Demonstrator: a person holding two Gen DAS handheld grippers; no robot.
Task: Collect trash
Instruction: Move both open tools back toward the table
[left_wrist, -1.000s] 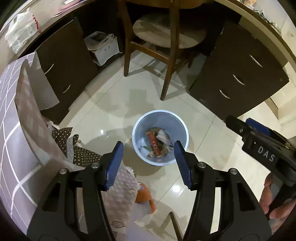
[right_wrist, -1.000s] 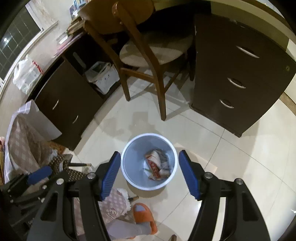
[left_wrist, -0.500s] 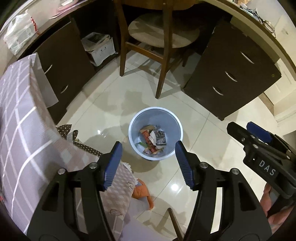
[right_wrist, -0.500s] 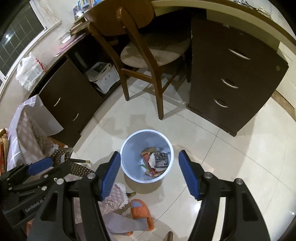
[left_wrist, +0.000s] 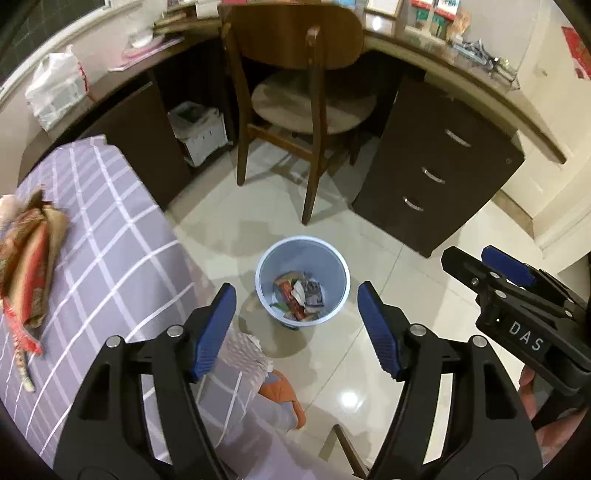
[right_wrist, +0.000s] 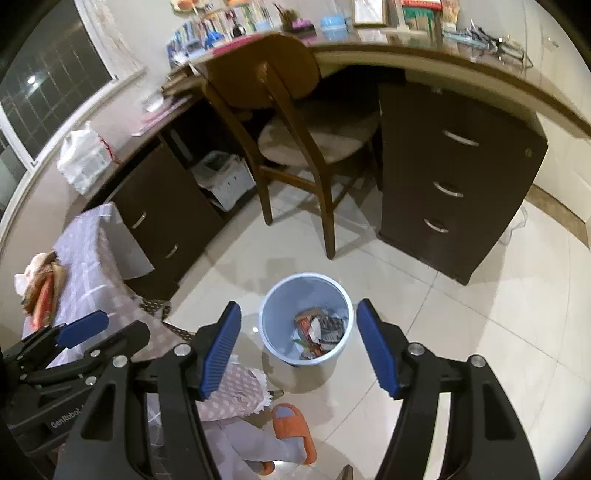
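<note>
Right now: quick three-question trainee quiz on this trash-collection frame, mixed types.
1. True or false: the waste bin on the floor is empty.
2. What lies on the checked cloth? A) crumpled wrappers B) a book C) a cup
3. Fill in: the left gripper and the right gripper hold ____.

Key: 1 false, the bin has wrappers in it. 2 A, the crumpled wrappers. 3 nothing; the left's jaws are opening.
</note>
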